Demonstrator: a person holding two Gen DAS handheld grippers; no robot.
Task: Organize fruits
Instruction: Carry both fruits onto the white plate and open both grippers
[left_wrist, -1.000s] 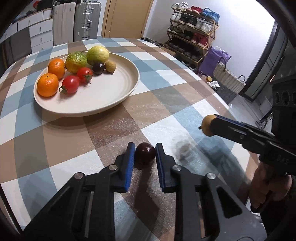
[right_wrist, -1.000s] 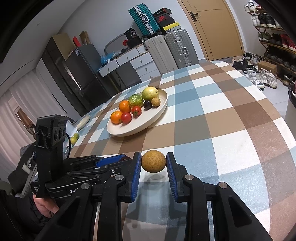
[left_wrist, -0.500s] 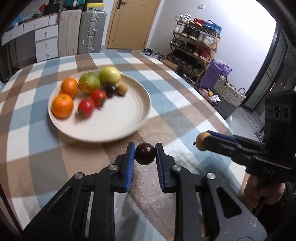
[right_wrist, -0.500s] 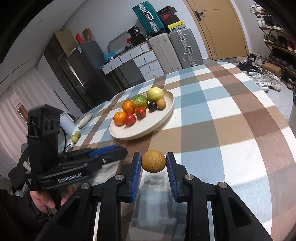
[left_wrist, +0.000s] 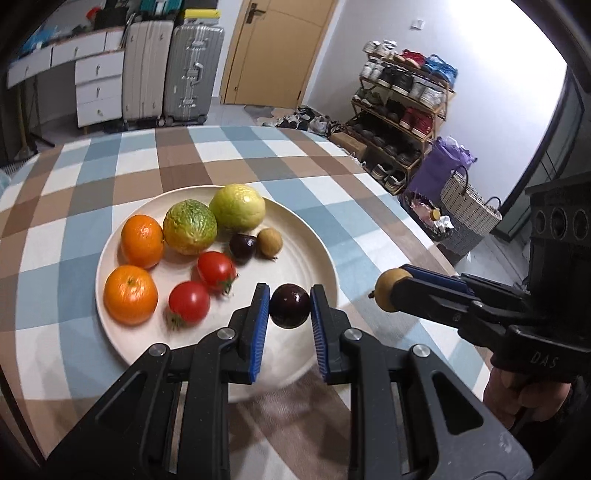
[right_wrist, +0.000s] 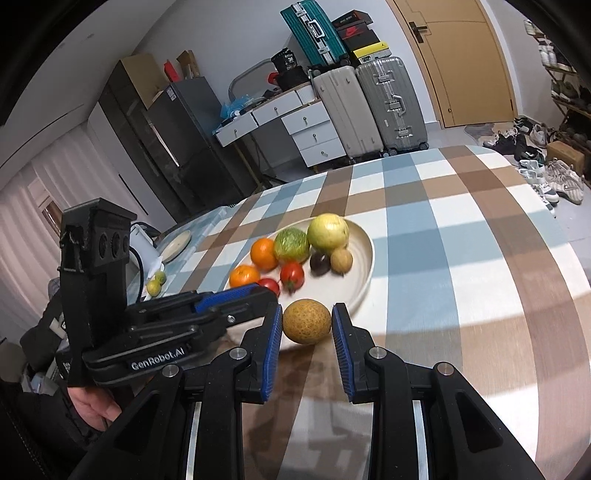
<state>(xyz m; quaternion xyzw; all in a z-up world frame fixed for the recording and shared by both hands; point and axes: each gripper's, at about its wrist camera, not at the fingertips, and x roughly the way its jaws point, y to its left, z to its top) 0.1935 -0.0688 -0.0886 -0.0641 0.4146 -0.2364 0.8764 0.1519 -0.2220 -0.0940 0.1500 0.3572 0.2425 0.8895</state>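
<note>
Left claw (left_wrist: 290, 306) clenched on a dark plum (left_wrist: 290, 305), pads pressing both its sides, held in the air over the near part of the plate (left_wrist: 317, 254). Right claw (right_wrist: 306, 322) clenched on a tan fruit (right_wrist: 306, 321), held just short of the plate's near rim, over the tabletop (right_wrist: 461, 266). In the left view the right claw sits right of the plate, outside its rim.

On the plate, near to far: two tomatoes (left_wrist: 189, 302) and an orange (left_wrist: 130, 294) toward the near left; behind them a second orange (left_wrist: 142, 241), a second plum (left_wrist: 242, 246) and a small brown fruit (left_wrist: 269, 242); at the far side a green-yellow fruit (left_wrist: 190, 227) and a pale yellow one (left_wrist: 237, 208), touching.

Past the plate: bare checked cloth, then suitcases (left_wrist: 192, 74) and a door (left_wrist: 273, 48).
</note>
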